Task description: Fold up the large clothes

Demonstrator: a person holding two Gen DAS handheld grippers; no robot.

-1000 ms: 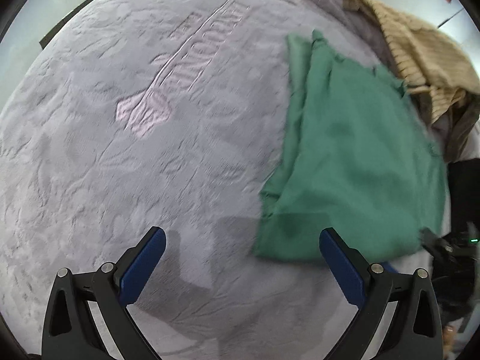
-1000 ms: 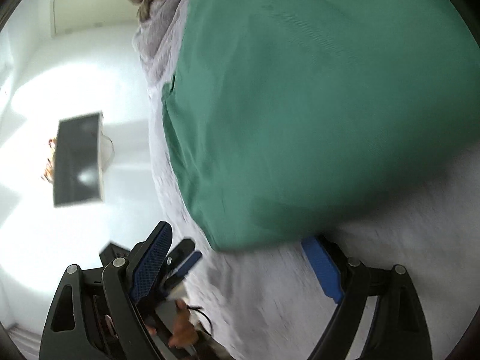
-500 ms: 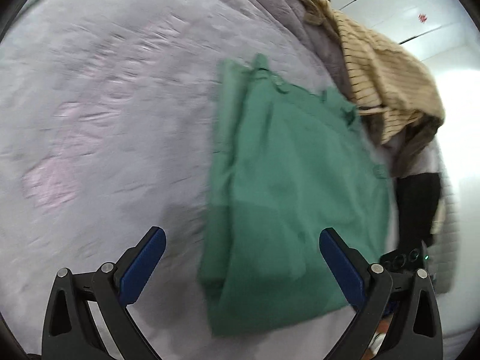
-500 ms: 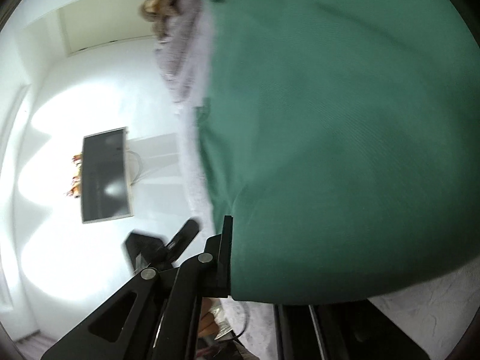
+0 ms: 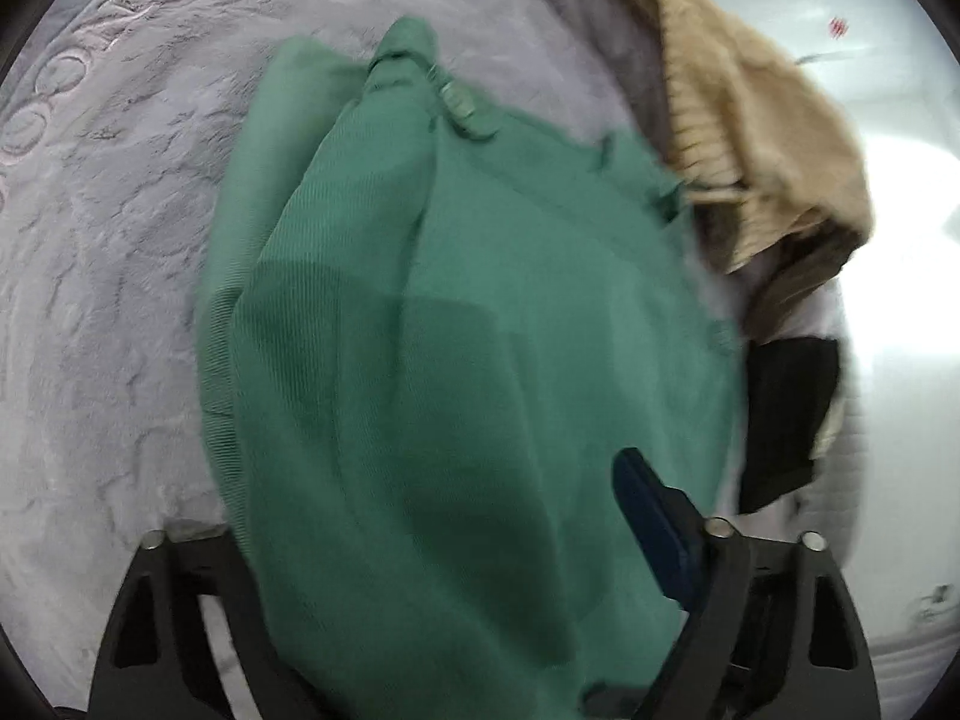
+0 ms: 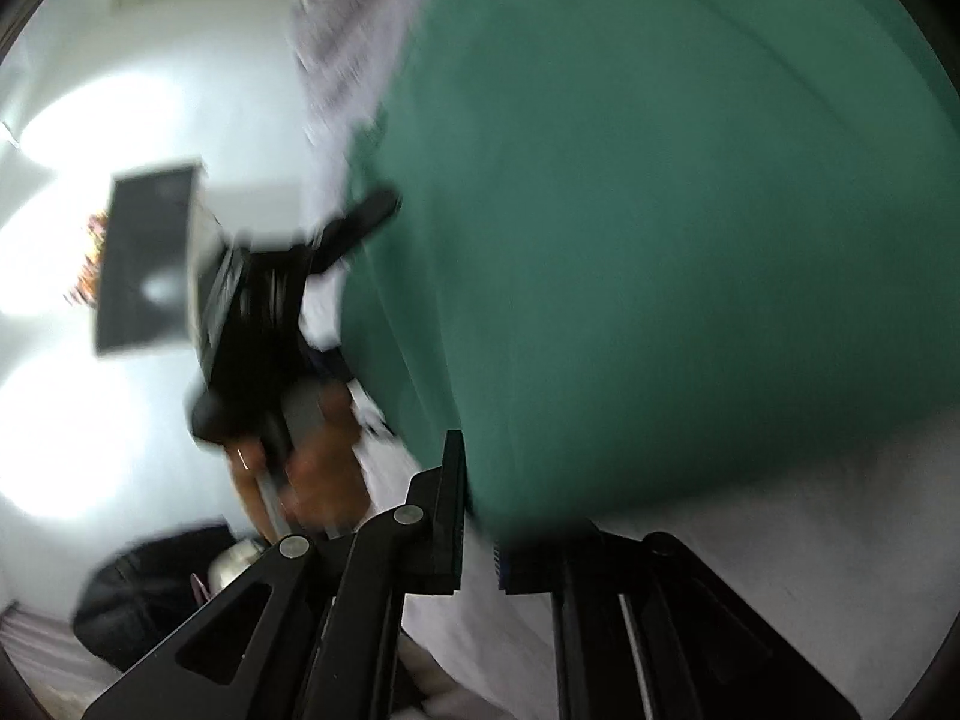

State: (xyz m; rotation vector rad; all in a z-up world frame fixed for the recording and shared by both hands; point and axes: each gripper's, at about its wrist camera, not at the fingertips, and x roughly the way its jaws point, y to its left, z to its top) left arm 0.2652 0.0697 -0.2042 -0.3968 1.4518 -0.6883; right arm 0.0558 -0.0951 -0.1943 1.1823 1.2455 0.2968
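A green garment [image 5: 480, 360], folded over, lies on a pale lilac bed cover [image 5: 108, 300]. My left gripper [image 5: 444, 534] straddles its near edge and its jaws are closing. The cloth lies between them without being pressed. It hides the left finger, and only the right finger's blue pad [image 5: 654, 528] shows on top. In the right wrist view the green garment [image 6: 660, 240] fills the picture. My right gripper [image 6: 480, 546] is nearly shut on its near edge, with the jaws easing open slightly. The left gripper [image 6: 360, 222], held by a hand [image 6: 312, 462], reaches the cloth's left edge.
A tan striped garment [image 5: 750, 120] and a black one [image 5: 786, 414] are piled at the bed's far right. Beyond the bed's edge are a white wall with a dark screen [image 6: 144, 258] and a dark bag [image 6: 150, 588] on the floor.
The left gripper moved right over the green garment, and its left finger went under the cloth. The right gripper shut on the garment's near edge and lifted it slightly.
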